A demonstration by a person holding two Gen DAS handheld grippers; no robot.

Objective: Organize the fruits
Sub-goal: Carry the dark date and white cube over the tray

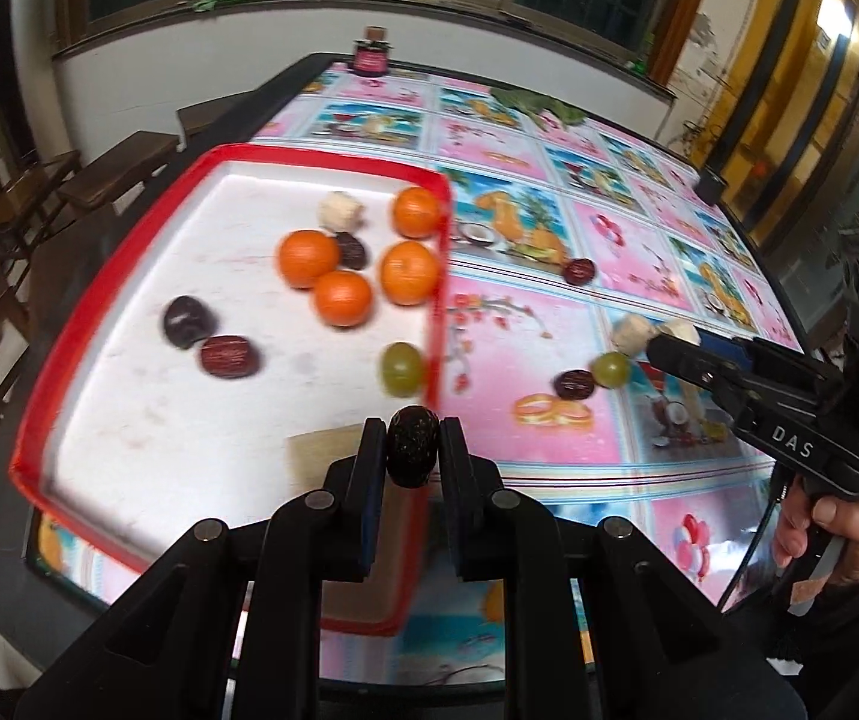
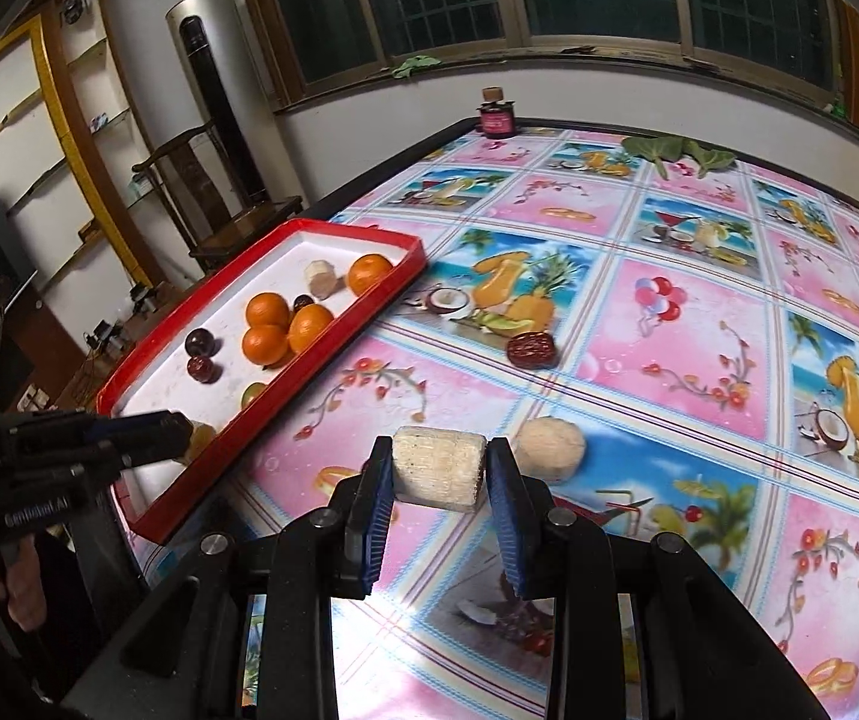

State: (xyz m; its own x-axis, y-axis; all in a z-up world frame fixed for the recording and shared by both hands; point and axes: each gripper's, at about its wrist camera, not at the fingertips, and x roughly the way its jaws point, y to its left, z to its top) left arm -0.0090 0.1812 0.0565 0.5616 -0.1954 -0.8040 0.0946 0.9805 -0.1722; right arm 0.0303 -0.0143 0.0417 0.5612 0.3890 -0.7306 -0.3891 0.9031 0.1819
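1. The left gripper (image 1: 412, 450) is closed on a small dark fruit (image 1: 411, 447), probably a dried date, pinched by its sides between the two pads. It hangs just above the near right rim of the red-edged tray (image 1: 237, 151).

2. The date looks light, wrinkled and slightly yielding. It should take a firm pinch across its middle without harm, and drop cleanly when let go.

3. The right gripper (image 2: 438, 468) grips a pale cylindrical chunk (image 2: 438, 467), held across its flat ends, above the patterned tablecloth (image 2: 669, 312). I cannot name this fruit for certain; it may be peeled cane or banana.

4. The chunk looks light and fairly stiff, with a rough, possibly moist surface. Gripping the flat ends, as here, seems safer than gripping the round side.

5. A second pale chunk (image 2: 549, 450) lies on the cloth just beyond the right gripper's right finger.

6. In the left wrist view, ahead and left of the left gripper, the tray holds four oranges (image 1: 309, 258), dates, a green grape (image 1: 400, 367) and a pale chunk.

7. Still loose on the cloth: a green grape (image 1: 610, 369) touching a date (image 1: 573, 385), near the right gripper's tip, and a date (image 1: 578, 270) farther off.
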